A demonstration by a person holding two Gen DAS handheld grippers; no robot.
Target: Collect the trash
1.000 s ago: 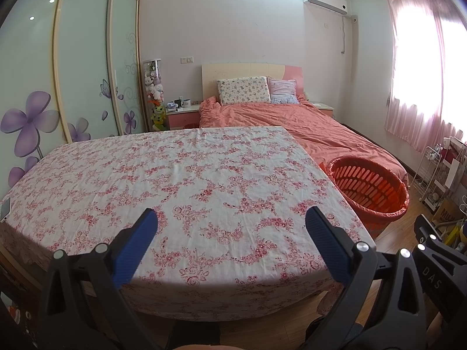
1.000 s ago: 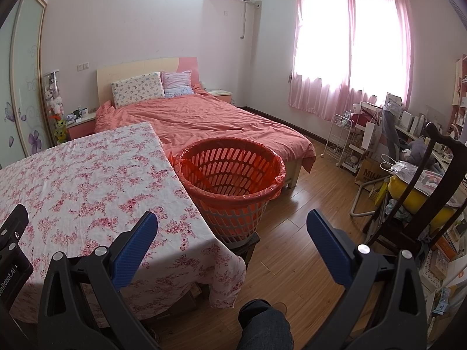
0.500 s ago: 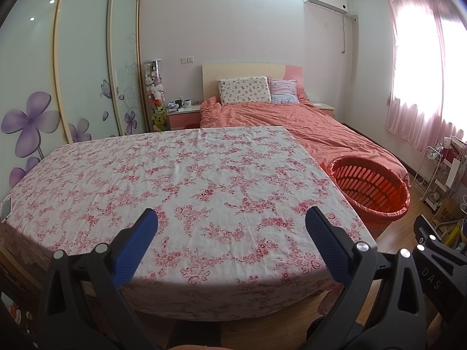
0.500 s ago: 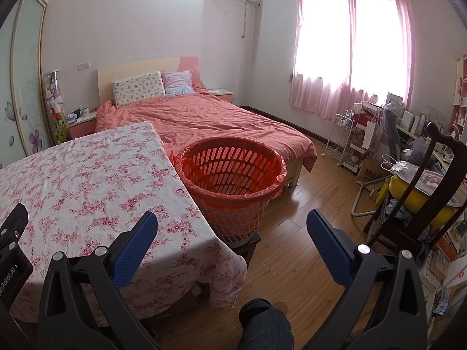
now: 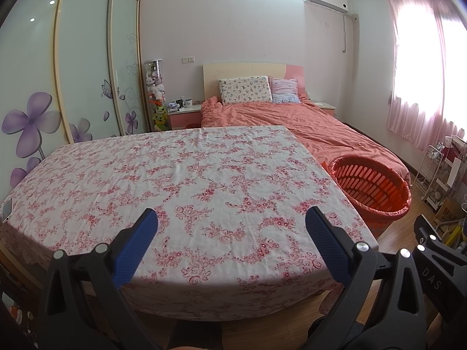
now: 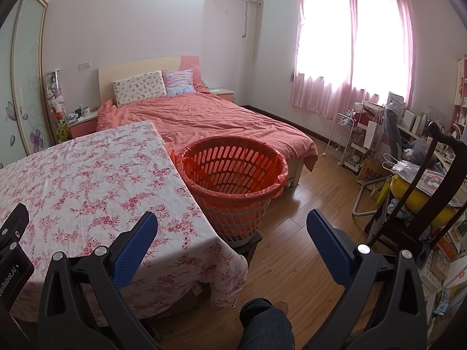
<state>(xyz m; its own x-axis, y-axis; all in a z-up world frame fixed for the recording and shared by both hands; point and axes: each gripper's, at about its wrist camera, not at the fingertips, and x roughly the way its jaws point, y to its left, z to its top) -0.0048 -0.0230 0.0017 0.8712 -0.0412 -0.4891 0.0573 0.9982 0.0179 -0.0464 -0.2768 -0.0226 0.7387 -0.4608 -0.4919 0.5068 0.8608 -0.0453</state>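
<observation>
An orange slatted basket (image 6: 233, 180) lined with an orange bag stands on a low stool at the table's right side; it also shows in the left wrist view (image 5: 370, 186). A table with a pink floral cloth (image 5: 186, 180) fills the left wrist view; no trash shows on it. My left gripper (image 5: 230, 233) is open and empty above the table's near edge. My right gripper (image 6: 232, 234) is open and empty, held over the table's right corner and the floor, short of the basket.
A bed with a salmon cover (image 6: 210, 119) lies behind the table and basket. A phone (image 5: 7, 210) lies at the table's left edge. A dark wooden chair (image 6: 432, 192), a wire rack (image 6: 347, 140) and cluttered shelves stand at the right. My knee (image 6: 265, 323) shows below.
Both views have shifted only slightly; the basket sits a little lower and farther right in the left wrist view. Both grippers stay open and empty.
</observation>
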